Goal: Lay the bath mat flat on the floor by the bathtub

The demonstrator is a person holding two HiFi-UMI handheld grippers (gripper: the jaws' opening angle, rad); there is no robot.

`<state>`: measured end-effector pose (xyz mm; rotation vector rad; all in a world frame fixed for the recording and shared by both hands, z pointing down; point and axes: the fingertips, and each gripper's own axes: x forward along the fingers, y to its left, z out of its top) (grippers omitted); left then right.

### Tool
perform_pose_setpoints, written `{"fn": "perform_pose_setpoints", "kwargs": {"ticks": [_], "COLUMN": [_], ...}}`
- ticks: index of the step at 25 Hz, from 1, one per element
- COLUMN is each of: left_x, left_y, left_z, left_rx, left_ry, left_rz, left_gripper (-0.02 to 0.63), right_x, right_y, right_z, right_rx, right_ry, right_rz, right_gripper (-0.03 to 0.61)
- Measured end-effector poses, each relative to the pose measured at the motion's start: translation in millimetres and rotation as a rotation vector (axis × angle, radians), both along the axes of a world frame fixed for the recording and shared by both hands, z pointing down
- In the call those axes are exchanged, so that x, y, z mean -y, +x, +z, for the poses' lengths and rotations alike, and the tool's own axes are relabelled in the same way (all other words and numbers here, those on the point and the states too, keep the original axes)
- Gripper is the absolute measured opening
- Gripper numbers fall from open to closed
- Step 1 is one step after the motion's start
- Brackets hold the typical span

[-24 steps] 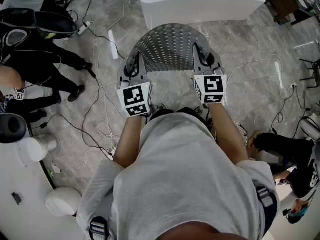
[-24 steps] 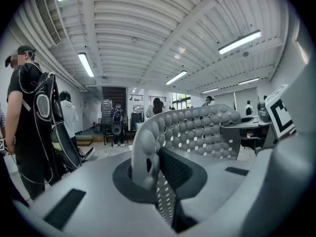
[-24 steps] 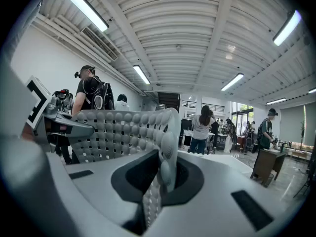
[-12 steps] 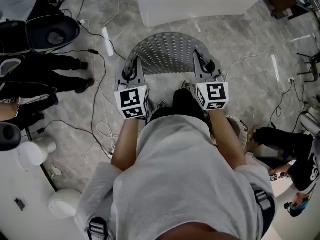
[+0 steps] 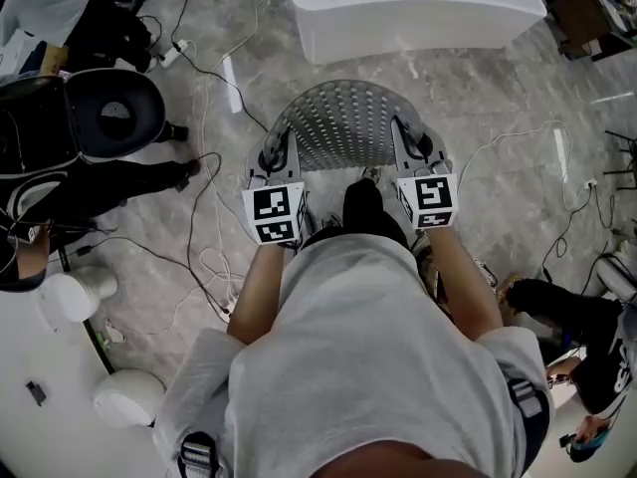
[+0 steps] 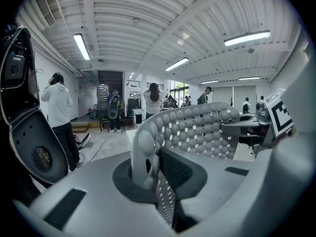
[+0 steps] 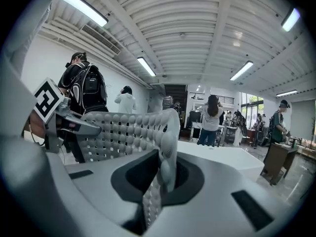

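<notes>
Nearest, the left hand-held gripper (image 6: 152,168) is pressed together on the near left edge of the bath mat (image 5: 343,119). The sheet's rim is pinched thin between its dark, cross-hatched pads. The right hand-held gripper (image 7: 159,176) is clamped the same way on the near right edge, so the mat spans the gap between the two.

The mat is a grey, roughly semicircular sheet, studded with rounded bumps and pierced by rows of small square holes. It looks like moulded rubber or soft plastic. Between the grips it bows up into an arch rather than hanging limp, so it is probably light, bendy and springy, with enough body to keep a curve. It will likely flop and buckle if the two sides are let down unevenly, and the bumpy skin should give the pads good purchase. The two edge grips, well apart, seem the right places to hold it.

It is carried in the air in front of the person, above the grey, glossy, marble-veined floor (image 5: 488,103), where thin cables (image 5: 204,118) trail on the left.

Beyond stands the white, smooth-walled bathtub (image 5: 418,13), with bare floor between it and the mat.
</notes>
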<state>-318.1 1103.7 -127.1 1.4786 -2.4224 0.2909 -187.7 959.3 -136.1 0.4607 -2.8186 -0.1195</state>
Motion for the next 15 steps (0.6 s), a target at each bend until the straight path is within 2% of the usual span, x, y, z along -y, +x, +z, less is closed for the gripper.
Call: {"fn": "perform_pose_setpoints", "kwargs": {"ticks": [5,15], "left_x": [22.4,108.3], "left_y": [-22.3,-50.2], "left_z": [-1.9,4.6], "left_rx": [0.005,-0.025], "left_ry": [-0.005,-0.029], "left_rz": [-0.022,-0.011], "left_gripper": [0.029,0.029], "right_x": [21.2,102.1], "right_y": [-17.3,-41.7], "right_z": [-0.8,2.5], "right_rx": [0.011,0.003], "right_ry": [-0.009,-0.027], "right_rz": [-0.019,-0.012], "right_gripper": [0.025,0.025]}}
